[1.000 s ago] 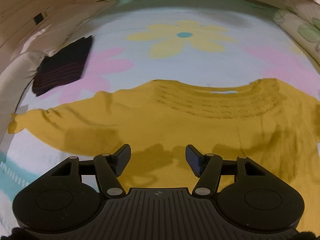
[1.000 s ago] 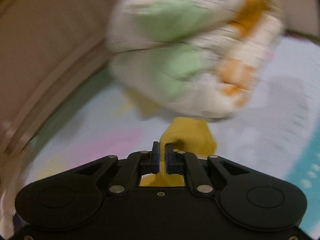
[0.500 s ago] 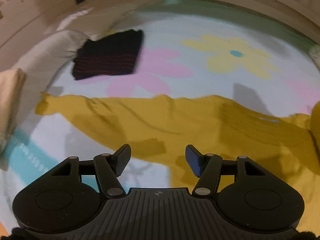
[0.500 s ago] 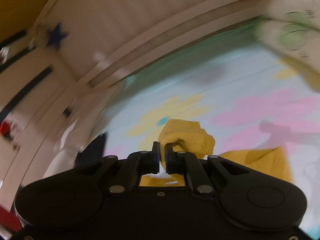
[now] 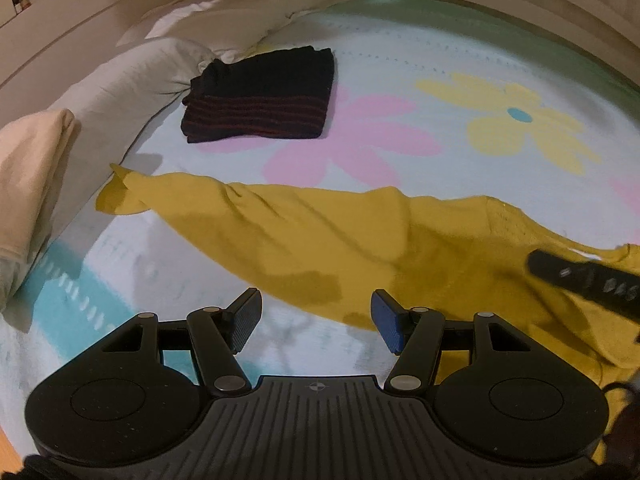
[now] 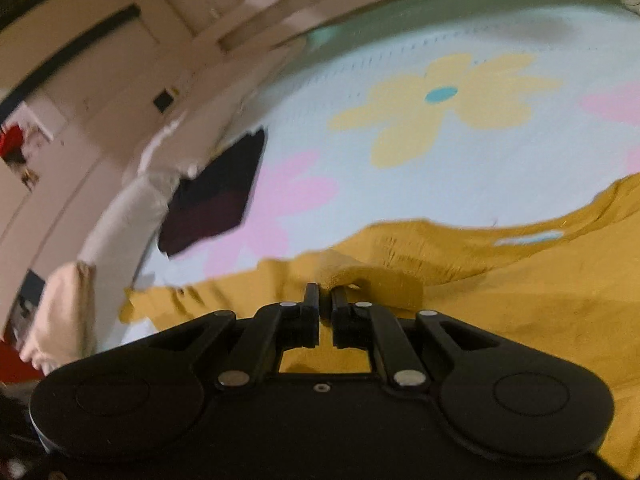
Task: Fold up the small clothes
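Note:
A mustard-yellow sweater [image 5: 320,232] lies spread on a flower-print bedsheet [image 5: 460,64], its left sleeve [image 5: 132,196] stretched out toward the pillows. My left gripper [image 5: 316,308] hovers open over the sheet at the sweater's near edge, with nothing between its fingers. My right gripper [image 6: 326,292] has the other sleeve's cuff [image 6: 380,280] between its fingertips, laid over the sweater's body [image 6: 520,300] below the neckline. Its jaws are starting to open, though the cuff still sits in the narrow gap. The right gripper [image 5: 580,280] also shows in the left wrist view as a dark bar at the right edge.
A folded dark garment with red stripes [image 5: 264,96] lies on the sheet beyond the sweater, also seen blurred in the right wrist view [image 6: 216,196]. White pillows [image 5: 132,72] and a cream cloth [image 5: 28,168] line the left side. A pale wall rises behind the bed.
My right gripper swept leftward and down with the cuff, bringing it onto the sweater's body. The left gripper shifted toward the left sleeve, still open.

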Tool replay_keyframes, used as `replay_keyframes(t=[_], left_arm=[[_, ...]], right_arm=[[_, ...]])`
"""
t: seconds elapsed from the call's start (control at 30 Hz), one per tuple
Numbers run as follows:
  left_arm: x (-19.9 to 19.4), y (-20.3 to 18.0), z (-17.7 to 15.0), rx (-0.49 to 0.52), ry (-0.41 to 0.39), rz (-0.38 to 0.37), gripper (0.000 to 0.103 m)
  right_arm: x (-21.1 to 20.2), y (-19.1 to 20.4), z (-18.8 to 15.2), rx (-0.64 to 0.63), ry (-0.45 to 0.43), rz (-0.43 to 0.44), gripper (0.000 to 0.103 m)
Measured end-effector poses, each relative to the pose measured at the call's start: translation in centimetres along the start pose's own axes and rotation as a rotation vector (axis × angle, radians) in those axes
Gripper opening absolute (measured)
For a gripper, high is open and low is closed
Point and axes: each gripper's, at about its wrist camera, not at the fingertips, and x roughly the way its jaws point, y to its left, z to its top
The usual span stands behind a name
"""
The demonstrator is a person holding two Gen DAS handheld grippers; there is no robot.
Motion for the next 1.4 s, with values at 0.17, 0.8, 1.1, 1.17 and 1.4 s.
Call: replay_keyframes(t=[0.17, 0.8, 1.1, 1.17, 1.4], left_arm=[[0.4, -0.2, 0.0, -0.009, 0.003, -0.023, 0.059], [2.4, -7.4, -0.2, 0.004, 0.003, -0.204, 0.059], [5.3, -9.2, -0.2, 0.015, 0.083, -0.199, 0.059], [5.9, -8.6, -0.4, -0.003, 0.090, -0.196, 0.050], [7.5, -3.8, -1.2, -0.210, 0.095, -0.432, 0.023]], right_arm=[[0.1, -0.3, -0.7, -0.020, 0.014, 0.036, 0.044], [-10.9, -16.8, 2.8, 0.090, -0.149, -0.372, 0.053], [-9.3, -18.8, 3.0, 0.050, -0.109, -0.421, 0.065], [-8.6, -18.9, 2.8, 0.030, -0.092, -0.448, 0.065], [-8.2, -20.9, 2.7, 0.091, -0.093, -0.422, 0.067]])
